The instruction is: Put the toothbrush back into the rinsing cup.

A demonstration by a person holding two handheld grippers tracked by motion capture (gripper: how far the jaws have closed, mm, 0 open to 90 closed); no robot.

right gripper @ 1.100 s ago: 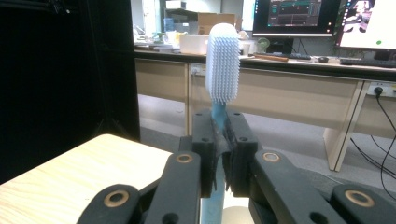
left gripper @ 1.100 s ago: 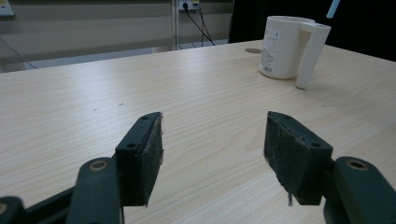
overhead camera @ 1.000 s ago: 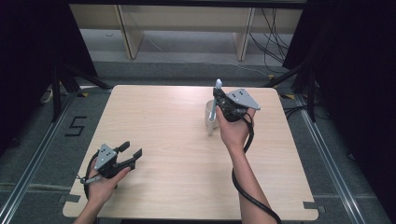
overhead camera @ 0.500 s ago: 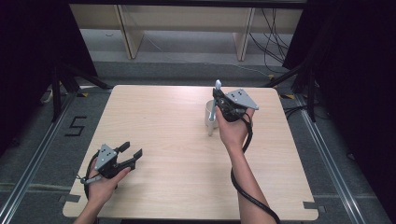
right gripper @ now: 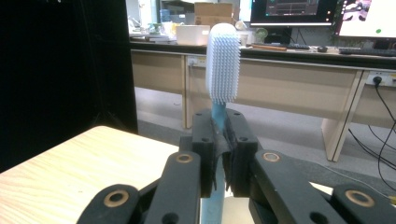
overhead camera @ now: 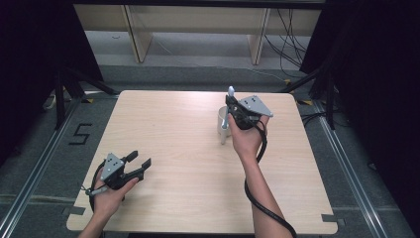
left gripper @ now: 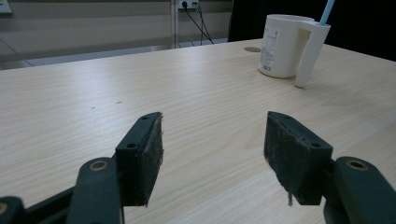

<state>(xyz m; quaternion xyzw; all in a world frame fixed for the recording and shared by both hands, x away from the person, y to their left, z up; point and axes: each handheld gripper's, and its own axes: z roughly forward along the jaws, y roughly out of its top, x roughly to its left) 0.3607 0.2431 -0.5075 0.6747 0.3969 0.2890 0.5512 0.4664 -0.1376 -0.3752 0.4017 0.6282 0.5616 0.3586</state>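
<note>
The right gripper view shows the right gripper (right gripper: 219, 154) clamped tight on the blue neck of a toothbrush (right gripper: 222, 63), whose pale bristled head stands straight up above the jaws with its long axis vertical. In the high view the brush is a thin upright sliver over a white mug (overhead camera: 222, 124) at the table's (overhead camera: 173, 124) far right. The left gripper (left gripper: 212, 154) rests near the front left corner, jaws wide and empty.
</note>
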